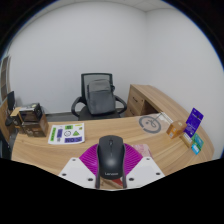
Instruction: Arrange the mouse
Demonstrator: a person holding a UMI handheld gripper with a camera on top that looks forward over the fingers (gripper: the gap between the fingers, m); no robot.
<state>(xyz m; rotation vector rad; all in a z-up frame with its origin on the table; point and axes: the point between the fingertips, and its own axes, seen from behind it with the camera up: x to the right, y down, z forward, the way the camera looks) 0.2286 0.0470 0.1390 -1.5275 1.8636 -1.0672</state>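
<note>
A black computer mouse sits between my two fingers, with its front end towards the table. The magenta pads press against both its sides, and it seems held above the wooden table. My gripper is shut on the mouse. The fingertips' white ends show at either side below the mouse.
A white sheet with coloured shapes lies on the table to the left. A round white thing and blue and orange items stand at the right. A black office chair stands beyond the table. Shelves are at the far left.
</note>
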